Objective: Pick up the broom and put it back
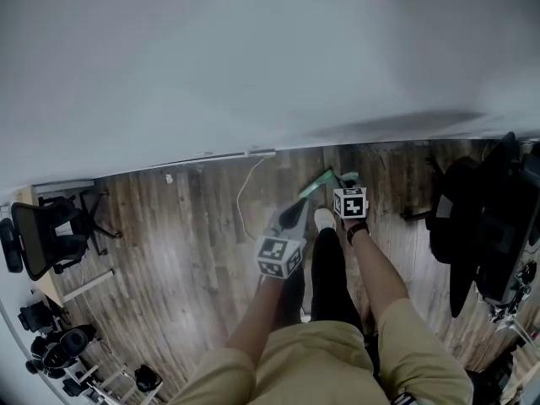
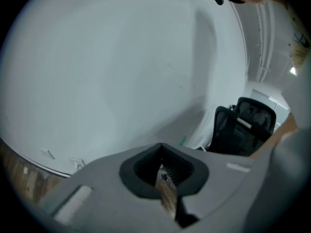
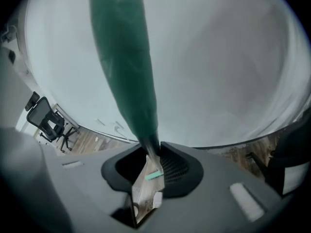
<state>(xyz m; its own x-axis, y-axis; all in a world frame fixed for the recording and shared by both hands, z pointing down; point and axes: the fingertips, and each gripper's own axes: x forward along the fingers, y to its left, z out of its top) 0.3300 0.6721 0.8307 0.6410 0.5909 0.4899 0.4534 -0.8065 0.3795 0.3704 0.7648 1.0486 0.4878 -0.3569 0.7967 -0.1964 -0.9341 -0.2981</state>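
Note:
The broom (image 3: 127, 67) has a dark green handle that rises out of my right gripper (image 3: 148, 161) toward the white wall. The gripper's jaws are shut on the handle's thin lower shaft. From the head view only a short green piece of the broom (image 1: 318, 185) shows, just left of the right gripper (image 1: 348, 180), above the wood floor near the wall's foot. My left gripper (image 1: 294, 215) hangs lower and to the left, beside the person's dark trouser leg. In its own view the left gripper (image 2: 163, 171) has its jaws together with nothing between them.
A white wall (image 1: 253, 66) fills the far side, with a white cable (image 1: 243, 191) on the floor at its foot. A black office chair (image 1: 49, 236) stands at left, dark chairs and gear (image 1: 489, 226) at right. More equipment (image 1: 59, 348) sits at the lower left.

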